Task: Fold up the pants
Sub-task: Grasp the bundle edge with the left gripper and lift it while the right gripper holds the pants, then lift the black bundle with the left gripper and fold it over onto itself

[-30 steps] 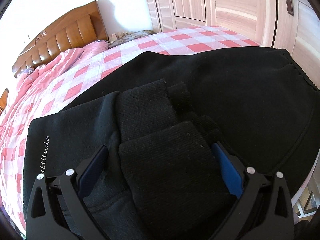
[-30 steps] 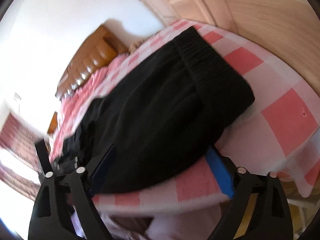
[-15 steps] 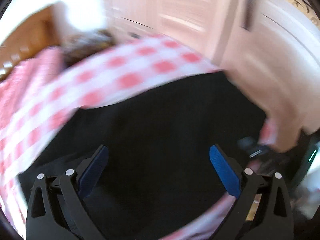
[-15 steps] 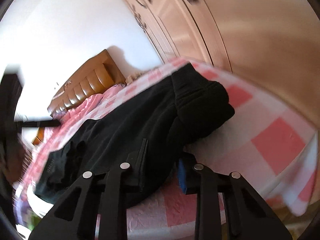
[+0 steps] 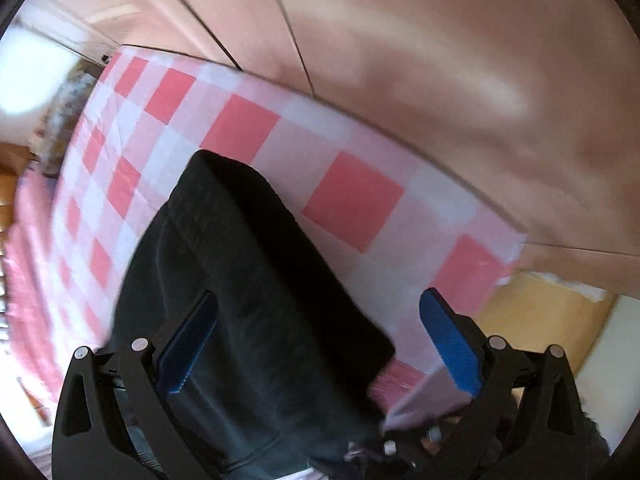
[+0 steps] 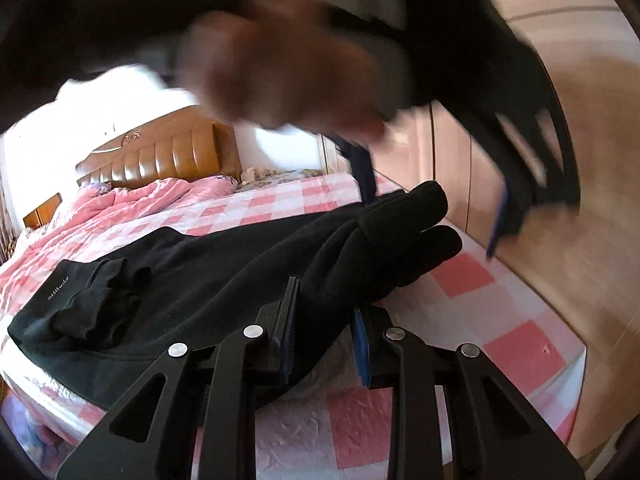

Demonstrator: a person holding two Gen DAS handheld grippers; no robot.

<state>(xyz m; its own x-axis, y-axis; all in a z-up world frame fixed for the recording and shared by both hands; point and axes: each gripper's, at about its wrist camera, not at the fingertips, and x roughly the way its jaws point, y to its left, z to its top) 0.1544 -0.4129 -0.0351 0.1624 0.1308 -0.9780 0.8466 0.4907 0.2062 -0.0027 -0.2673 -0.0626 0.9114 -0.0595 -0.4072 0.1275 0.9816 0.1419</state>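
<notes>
Black pants lie folded on the pink checked bed, cuffs resting on the left part near a small white word. My right gripper is shut on the near edge of the pants by the waistband end, lifting it a little. My left gripper is open and empty, hovering over the waistband end of the pants. In the right wrist view the left gripper and the hand holding it pass blurred overhead.
The bed's checked sheet ends at an edge close to wooden wardrobe doors on the right. A wooden headboard and a pink quilt lie at the far end. A yellowish floor shows beyond the bed corner.
My left gripper let go of the cuffs and swung right over the waistband end. My right gripper closed on the pants' near edge and lifted it slightly.
</notes>
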